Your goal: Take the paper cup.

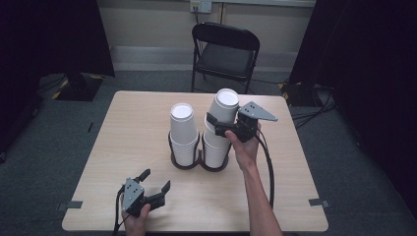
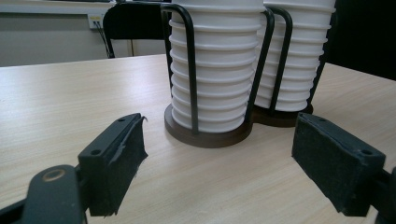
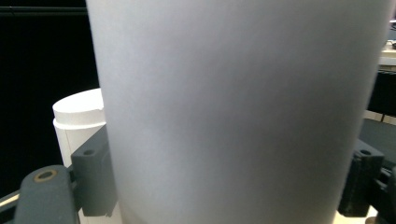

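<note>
Room: grey carpeted floor (image 1: 44, 147), dark curtains at both sides, pale far wall with a socket. A black folding chair (image 1: 225, 51) stands beyond the far edge of the desk.

Desk (image 1: 123, 128): pale wood-grain top, rounded corners, tape tabs at its near left and near right edges.

Cup holder (image 1: 199, 164): dark two-ring base with black wire uprights, at the middle of the desk. The left gripper view shows its round brown base and the ribbed rims of the stacked cups between the wires; the high view shows the stacks from above.

Left stack (image 1: 183, 135): white paper cups, upside down, seated in the left ring.

Right stack (image 1: 216, 145): white paper cups in the right ring, just beside the left stack.

Top cup (image 1: 225, 105): white, tilted, above the right stack. Whether it is clear of the cup beneath cannot be told. In the right gripper view its blurred wall (image 3: 243, 112) spans the space between both jaws, with the top of the left stack behind at the left.

Right gripper (image 1: 222, 126): held in the person's right hand (image 1: 246, 147), jaws clamped on either side of the top cup.

Left gripper (image 1: 156, 180): near left on the desk, in the left hand (image 1: 135, 221), jaws spread wide with nothing between them, pointing toward the holder and well apart from it. One pad's lining is frayed at the edge.
</note>
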{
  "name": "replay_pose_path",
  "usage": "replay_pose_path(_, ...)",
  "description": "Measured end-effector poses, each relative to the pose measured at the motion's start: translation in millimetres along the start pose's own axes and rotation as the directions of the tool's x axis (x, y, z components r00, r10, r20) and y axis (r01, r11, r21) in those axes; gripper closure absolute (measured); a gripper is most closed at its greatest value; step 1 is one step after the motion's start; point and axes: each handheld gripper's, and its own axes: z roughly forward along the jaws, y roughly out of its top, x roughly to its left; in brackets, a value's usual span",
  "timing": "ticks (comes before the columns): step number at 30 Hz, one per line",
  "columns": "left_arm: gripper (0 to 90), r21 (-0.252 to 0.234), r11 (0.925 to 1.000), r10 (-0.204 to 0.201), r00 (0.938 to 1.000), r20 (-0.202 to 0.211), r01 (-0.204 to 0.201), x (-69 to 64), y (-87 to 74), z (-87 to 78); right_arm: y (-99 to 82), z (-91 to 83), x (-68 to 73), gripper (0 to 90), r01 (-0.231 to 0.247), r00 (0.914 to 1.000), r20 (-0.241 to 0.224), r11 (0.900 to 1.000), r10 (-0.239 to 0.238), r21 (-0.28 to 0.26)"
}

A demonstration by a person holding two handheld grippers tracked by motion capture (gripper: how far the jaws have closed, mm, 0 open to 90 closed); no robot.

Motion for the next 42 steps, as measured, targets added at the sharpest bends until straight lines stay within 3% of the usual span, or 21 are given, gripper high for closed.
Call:
replay_pose_path(6,16.9,-0.003,1.0,-0.003,1.0,-0.008,0.003,-0.1,-0.1,-0.2,2.6,-0.9,0.2,14.9,-0.002,1.0,-0.001,1.0,0.002,0.002)
replay_pose_path(13,16.9,0.01,0.9999,0.006,0.9998,-0.019,-0.006,-1.9,0.4,1.0,16.1,-7.3,-0.3,15.0,-0.008,0.9999,-0.012,0.9974,0.008,-0.072)
replay_pose_path(21,16.9,0.004,1.0,-0.003,0.9997,-0.024,0.003,-1.7,0.1,0.7,20.3,-14.3,-0.7,15.0,-0.017,0.9996,-0.025,0.9946,0.014,-0.102)
replay_pose_path(30,17.0,0.02,0.9997,0.011,0.9996,-0.025,-0.01,-2.2,0.8,2.1,30.4,-28.4,2.6,15.1,-0.01,0.9999,-0.01,0.9813,0.008,-0.192)
replay_pose_path(42,17.0,0.011,0.9999,-0.008,0.9996,-0.026,0.008,-0.9,0.4,1.3,37.2,-45.7,-2.9,15.1,-0.025,0.999,0.031,0.9771,0.033,-0.211)
